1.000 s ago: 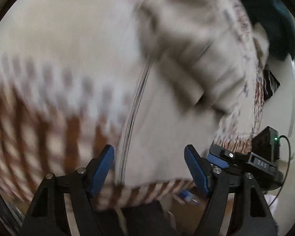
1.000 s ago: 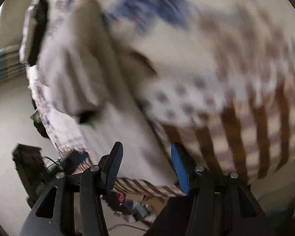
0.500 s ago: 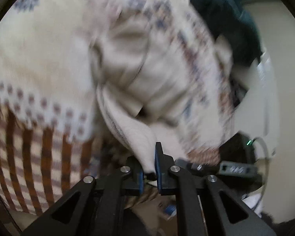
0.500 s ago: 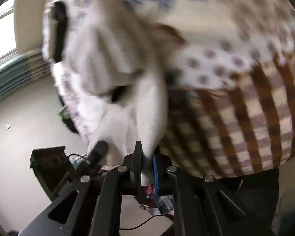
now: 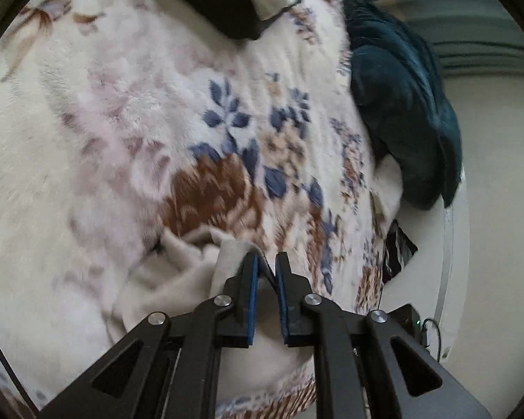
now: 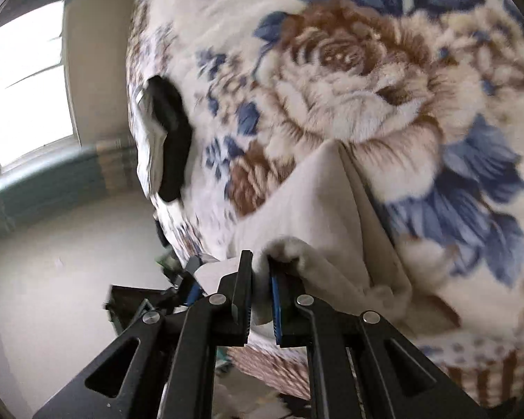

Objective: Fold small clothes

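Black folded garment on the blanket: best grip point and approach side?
Take the black garment by its thick folded edge facing the blanket's middle, coming in low across the blanket. It lies flat on a white piece, so only edges offer purchase. Both claws currently pinch the cream garment.

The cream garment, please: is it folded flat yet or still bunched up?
Still bunched. The cream garment lies creased on the floral blanket, with both the left gripper and right gripper shut on its edges.
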A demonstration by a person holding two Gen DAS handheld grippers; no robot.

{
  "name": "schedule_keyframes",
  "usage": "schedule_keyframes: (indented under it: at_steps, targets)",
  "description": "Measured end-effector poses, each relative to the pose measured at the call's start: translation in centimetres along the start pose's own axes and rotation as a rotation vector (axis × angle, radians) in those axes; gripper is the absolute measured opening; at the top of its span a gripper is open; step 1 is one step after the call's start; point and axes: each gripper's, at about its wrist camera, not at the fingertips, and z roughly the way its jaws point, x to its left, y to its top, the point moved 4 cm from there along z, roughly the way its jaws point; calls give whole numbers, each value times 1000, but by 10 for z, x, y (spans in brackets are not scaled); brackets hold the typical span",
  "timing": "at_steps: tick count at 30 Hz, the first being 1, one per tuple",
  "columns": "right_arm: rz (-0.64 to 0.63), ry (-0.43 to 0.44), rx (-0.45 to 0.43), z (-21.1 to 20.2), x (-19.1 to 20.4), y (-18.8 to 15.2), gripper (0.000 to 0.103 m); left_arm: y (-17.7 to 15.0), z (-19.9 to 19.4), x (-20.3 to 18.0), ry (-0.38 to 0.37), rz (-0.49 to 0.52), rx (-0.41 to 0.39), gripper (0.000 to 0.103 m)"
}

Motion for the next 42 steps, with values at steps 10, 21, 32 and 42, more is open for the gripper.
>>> schedule_keyframes:
  at_steps: [10, 21, 32, 42]
  targets:
    - [-153, 13, -84, -35, 30, 19, 89, -9, -55, -27, 53, 73, -91, 62]
    - [-464, -379, 44, -7, 14, 12, 89, -44, 29, -22, 322, 277, 17, 62]
    - [-333, -341, 129, 17, -37, 44, 88, 5, 24, 38, 208, 18, 45, 62]
    - [-266, -114, 272, 41, -55, 27, 79, -8, -21, 34, 198, -13, -33, 62]
